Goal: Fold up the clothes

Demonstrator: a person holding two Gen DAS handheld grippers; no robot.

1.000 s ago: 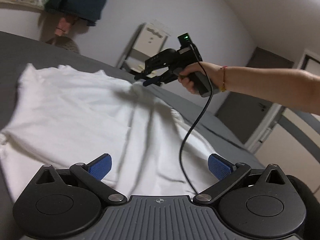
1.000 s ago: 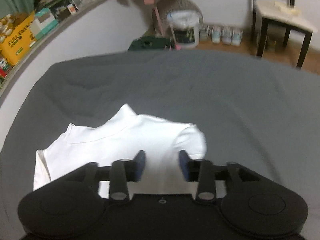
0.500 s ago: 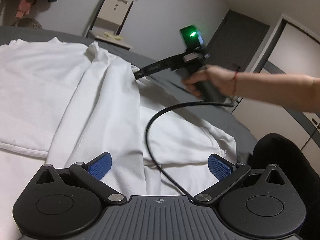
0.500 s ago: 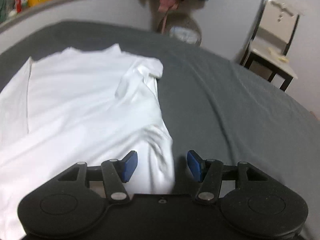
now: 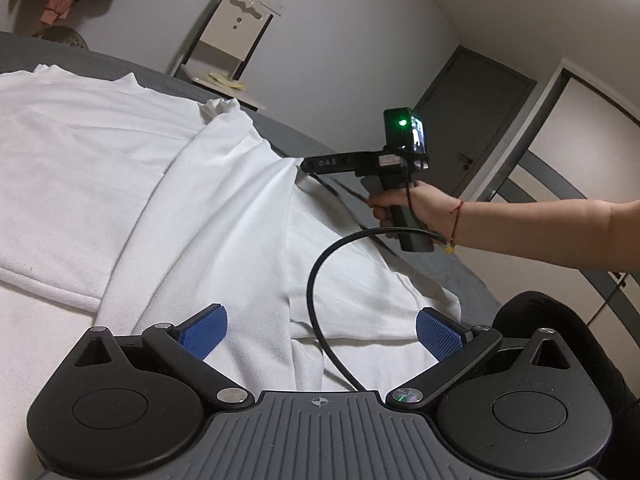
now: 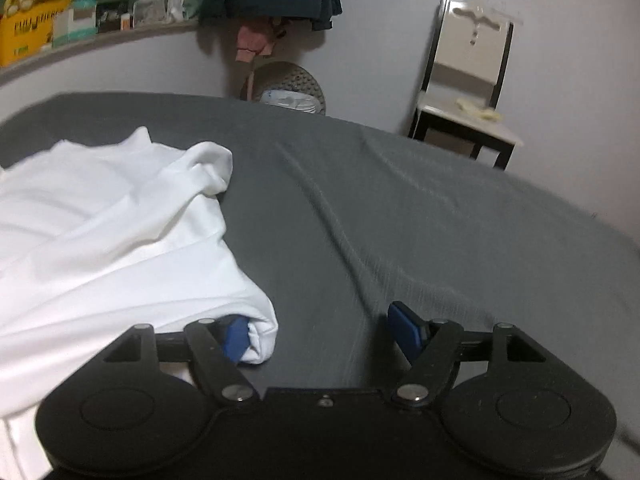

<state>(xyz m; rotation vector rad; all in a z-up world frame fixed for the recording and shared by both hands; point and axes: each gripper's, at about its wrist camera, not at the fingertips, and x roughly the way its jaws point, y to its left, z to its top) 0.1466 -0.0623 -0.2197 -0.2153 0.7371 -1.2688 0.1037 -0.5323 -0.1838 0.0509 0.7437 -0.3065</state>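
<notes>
A white T-shirt (image 5: 120, 184) lies on the dark grey bed, its right side folded over toward the middle. My left gripper (image 5: 320, 326) is open and empty, low over the shirt's near hem. My right gripper (image 6: 320, 332) is open at the shirt's right edge; the white shirt (image 6: 100, 232) lies by its left blue pad and drapes partly over it. The right gripper also shows in the left wrist view (image 5: 306, 166), its tip at the raised fold of the shirt. Its black cable (image 5: 316, 276) loops over the cloth.
The grey bed (image 6: 400, 220) stretches bare to the right of the shirt. A chair (image 6: 468, 92) stands by the far wall, next to a round basket (image 6: 292, 88). A shelf with boxes (image 6: 60, 32) runs along the left wall. A dark door (image 5: 476, 120) is at the right.
My right gripper has opened wider and slid down along the shirt's right edge, and the shirt's right side has gone over toward the middle. My left gripper has stayed open over the hem.
</notes>
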